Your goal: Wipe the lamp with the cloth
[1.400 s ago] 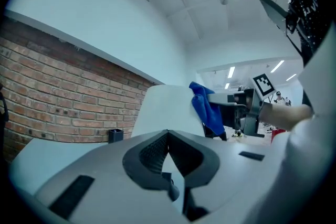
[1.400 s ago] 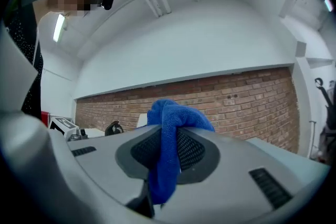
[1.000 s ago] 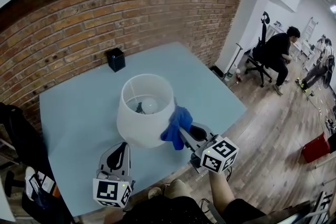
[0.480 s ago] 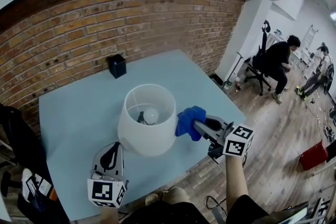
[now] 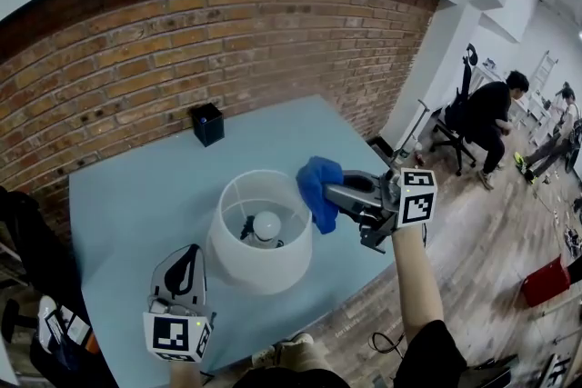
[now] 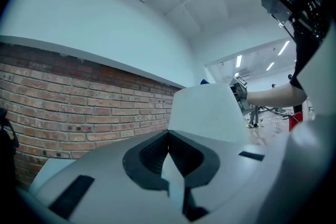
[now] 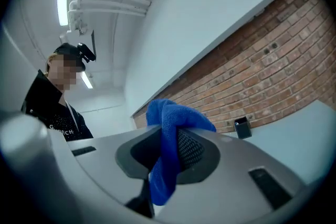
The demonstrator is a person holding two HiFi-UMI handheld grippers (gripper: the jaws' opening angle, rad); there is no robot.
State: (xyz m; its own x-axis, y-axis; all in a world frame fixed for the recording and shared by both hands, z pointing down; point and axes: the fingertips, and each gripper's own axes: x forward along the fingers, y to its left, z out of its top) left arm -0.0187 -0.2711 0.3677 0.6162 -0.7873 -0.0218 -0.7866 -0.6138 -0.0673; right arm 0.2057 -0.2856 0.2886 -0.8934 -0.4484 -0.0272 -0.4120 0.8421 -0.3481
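Observation:
A lamp with a white shade (image 5: pixel 259 236) stands mid-table on the light blue table (image 5: pixel 136 186), its bulb (image 5: pixel 266 223) showing inside. My right gripper (image 5: pixel 329 195) is shut on a blue cloth (image 5: pixel 317 184), which hangs at the shade's upper right rim. In the right gripper view the cloth (image 7: pixel 169 139) is bunched between the jaws. My left gripper (image 5: pixel 186 263) sits low at the shade's front left, shut and holding nothing. The left gripper view shows the shade (image 6: pixel 207 113) right ahead of the closed jaws.
A small black box (image 5: pixel 207 124) stands near the brick wall (image 5: pixel 182 41) at the table's back. The table's right edge drops to a wooden floor, where a person sits on an office chair (image 5: pixel 480 115). A red box (image 5: pixel 546 282) lies at the far right.
My right gripper has carried the blue cloth from the shade's lower front right up and back to its upper right rim. The left gripper has hardly moved.

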